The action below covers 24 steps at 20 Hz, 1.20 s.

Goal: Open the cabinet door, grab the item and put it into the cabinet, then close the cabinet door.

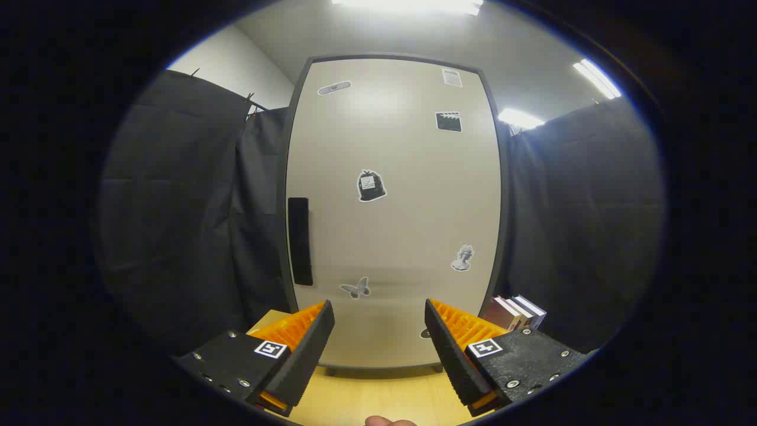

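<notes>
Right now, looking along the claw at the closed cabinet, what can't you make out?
- Cabinet interior: gripper view, hidden by the shut door.
- Books beside the cabinet: the open claw's right finger covers their lower part, so their count is unclear.
- Stickers: too small to read; one by the door's base is partly behind that finger.
- Handle: too dark to show its shape.

The cabinet door (393, 213) is shut, so the inside is hidden. The stickers (371, 186) on it are too small to make out. The right finger (452, 349) covers the near ends of the books (516, 312) standing right of the cabinet. The gripper (378, 349) fingers stand apart with nothing between them. Below them a fingertip (387, 421) is cut off.
</notes>
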Each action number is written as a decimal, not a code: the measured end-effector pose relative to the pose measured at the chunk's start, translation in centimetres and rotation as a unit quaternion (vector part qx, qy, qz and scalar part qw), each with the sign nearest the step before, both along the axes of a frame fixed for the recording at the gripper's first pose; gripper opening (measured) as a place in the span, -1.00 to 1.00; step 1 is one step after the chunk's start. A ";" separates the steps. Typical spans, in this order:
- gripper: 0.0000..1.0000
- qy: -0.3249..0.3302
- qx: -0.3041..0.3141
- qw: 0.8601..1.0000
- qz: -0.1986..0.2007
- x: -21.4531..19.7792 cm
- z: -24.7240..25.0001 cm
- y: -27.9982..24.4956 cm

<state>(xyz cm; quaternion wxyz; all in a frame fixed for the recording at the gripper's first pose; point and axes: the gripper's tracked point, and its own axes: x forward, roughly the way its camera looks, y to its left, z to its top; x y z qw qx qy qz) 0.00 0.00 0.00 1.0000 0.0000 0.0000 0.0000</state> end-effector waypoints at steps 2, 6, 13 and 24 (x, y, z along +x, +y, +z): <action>0.90 -0.002 0.002 1.000 0.005 0.3 0.1 0.5; 0.90 -0.012 -0.012 1.000 0.003 0.8 0.3 0.5; 0.90 -0.015 -0.010 1.000 -0.007 1.6 0.9 -0.4; 0.91 -0.006 0.009 1.000 -0.019 0.9 0.2 -2.3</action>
